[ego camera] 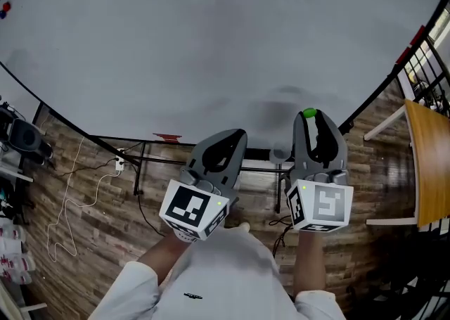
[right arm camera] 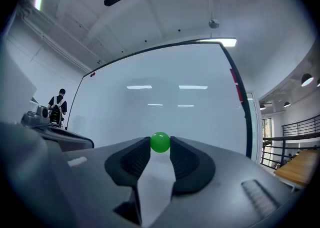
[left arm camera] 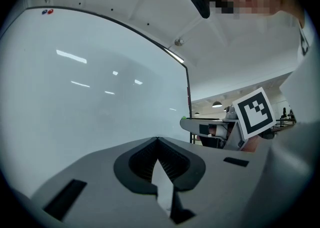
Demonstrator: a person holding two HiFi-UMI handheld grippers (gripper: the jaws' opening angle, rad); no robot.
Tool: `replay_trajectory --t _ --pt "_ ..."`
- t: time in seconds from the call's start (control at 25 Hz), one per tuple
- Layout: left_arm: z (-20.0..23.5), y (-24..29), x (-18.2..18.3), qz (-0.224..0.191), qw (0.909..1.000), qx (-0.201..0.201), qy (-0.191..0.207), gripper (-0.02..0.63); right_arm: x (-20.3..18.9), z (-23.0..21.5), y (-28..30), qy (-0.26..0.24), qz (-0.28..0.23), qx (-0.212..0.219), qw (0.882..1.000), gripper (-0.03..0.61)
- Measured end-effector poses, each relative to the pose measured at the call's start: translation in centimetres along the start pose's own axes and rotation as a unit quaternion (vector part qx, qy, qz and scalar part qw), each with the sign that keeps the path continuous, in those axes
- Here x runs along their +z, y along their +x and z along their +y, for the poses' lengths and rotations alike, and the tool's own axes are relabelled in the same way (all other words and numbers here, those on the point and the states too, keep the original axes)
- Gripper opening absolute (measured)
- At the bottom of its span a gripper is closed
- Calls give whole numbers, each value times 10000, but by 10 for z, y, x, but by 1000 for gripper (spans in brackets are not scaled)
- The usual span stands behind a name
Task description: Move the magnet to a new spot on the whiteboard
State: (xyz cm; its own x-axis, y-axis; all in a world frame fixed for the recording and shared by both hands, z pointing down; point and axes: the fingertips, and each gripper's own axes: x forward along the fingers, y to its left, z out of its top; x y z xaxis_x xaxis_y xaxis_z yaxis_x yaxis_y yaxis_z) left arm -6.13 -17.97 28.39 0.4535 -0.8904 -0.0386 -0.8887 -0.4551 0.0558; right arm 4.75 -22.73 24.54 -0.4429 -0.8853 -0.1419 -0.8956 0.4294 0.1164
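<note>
A small round green magnet sits pinched between the tips of my right gripper, which is shut on it. In the head view the green magnet shows at the tip of the right gripper, held close in front of the lower right part of the whiteboard. My left gripper hangs beside it, lower and to the left, its jaws shut with nothing between them. The left gripper points along the whiteboard.
Red and blue magnets cling to the board's far left edge. A red marker or eraser lies on the board's tray. A wooden table stands at the right, cables trail on the wood floor, and a person stands far off left.
</note>
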Motion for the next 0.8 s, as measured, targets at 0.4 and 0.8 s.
replay_trajectory --t 0.4,0.8 --pt "48 -17 24 -178 9992 348 98 6 28 48 43 -79 -265 373 9989 132" --pt "93 -20 32 -224 9983 529 33 6 44 78 88 -104 -397 423 9983 132"
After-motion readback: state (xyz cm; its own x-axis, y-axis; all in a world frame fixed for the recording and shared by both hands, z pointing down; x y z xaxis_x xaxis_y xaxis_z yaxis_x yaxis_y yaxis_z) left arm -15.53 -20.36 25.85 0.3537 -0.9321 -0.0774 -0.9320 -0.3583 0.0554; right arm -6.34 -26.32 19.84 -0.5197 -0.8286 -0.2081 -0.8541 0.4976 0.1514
